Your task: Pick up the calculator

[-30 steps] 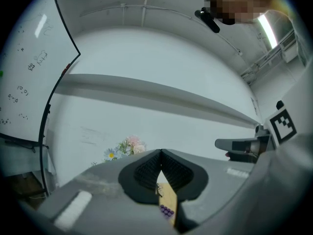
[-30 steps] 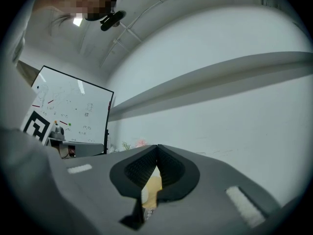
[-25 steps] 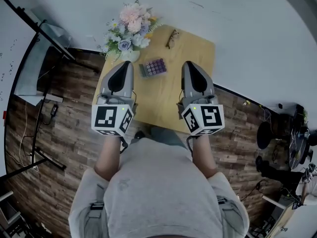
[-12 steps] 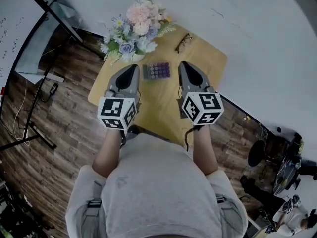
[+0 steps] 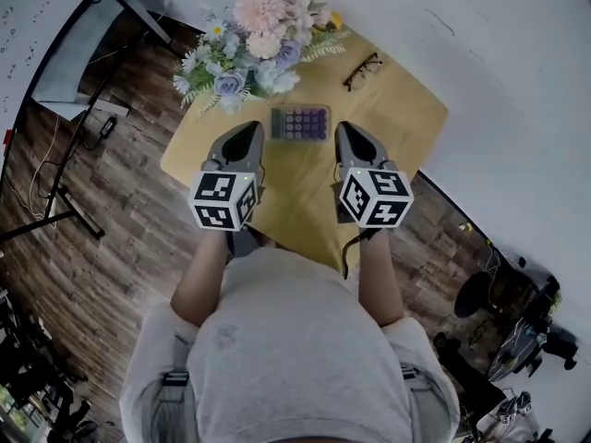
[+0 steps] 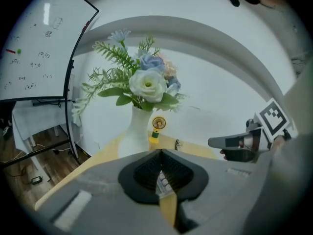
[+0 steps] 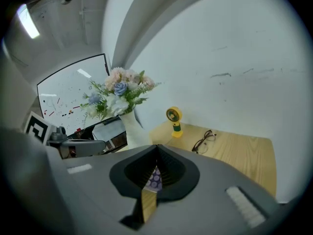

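The calculator [image 5: 300,122], dark with purple keys, lies flat on the small wooden table [image 5: 305,187], just in front of the flower vase. My left gripper [image 5: 249,133] is shut and empty, with its tip just left of the calculator and short of it. Just right of the calculator, my right gripper [image 5: 346,133] is also shut and empty. In the left gripper view the closed jaws [image 6: 160,153] leave a slit that shows a few calculator keys [image 6: 163,182]. The right gripper view shows purple keys [image 7: 155,178] below its closed tips [image 7: 156,149].
A white vase of flowers [image 5: 263,35] stands at the table's far left corner, close behind the calculator. Glasses [image 5: 363,71] lie at the far right, and a small yellow fan [image 7: 173,120] stands near the wall. Wood floor and a whiteboard stand [image 5: 55,53] lie to the left.
Both grippers have come down and forward over the table, still shut. Their tips now flank the calculator instead of hanging short of it.
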A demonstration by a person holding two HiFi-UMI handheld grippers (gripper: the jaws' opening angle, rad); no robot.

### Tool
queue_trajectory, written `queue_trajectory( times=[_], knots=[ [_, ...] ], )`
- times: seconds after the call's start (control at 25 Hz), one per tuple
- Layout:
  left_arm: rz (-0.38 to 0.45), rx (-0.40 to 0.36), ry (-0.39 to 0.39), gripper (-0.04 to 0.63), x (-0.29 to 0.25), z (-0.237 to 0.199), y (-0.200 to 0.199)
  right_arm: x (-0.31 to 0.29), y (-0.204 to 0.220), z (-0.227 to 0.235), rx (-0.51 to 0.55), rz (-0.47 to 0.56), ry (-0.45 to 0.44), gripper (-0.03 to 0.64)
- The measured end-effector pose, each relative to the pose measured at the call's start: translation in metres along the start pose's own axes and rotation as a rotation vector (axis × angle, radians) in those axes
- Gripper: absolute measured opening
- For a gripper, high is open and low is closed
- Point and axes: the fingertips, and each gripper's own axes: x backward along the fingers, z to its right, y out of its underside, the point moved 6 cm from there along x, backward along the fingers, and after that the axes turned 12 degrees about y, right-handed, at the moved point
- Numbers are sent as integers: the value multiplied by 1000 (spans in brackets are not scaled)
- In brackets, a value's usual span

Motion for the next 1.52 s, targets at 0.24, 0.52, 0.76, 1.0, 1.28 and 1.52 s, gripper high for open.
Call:
queue_trajectory(
  times=[0.24,0.52,0.76,1.0,1.28,1.52],
  knots=[
    [-66,42,-41,6,-7,-8,21,-17,25,9,-14,-101,-22,5],
    [-132,144,-83,6,-23,-29,45,-47,48,23,-62,-218,-42,30],
    [-184,242,-67,56,-45,-38,63,-70,64,35,-122,-294,-67,100],
    [-259,326,-47,151,-69,-50,80,-95,81,31,-154,-373,-132,173],
    [-332,396,-23,247,-86,-52,94,-113,89,30,-179,-414,-156,226],
    [-321,403,2,252,-89,-52,88,-118,93,28,-186,-433,-171,245]
  ],
)
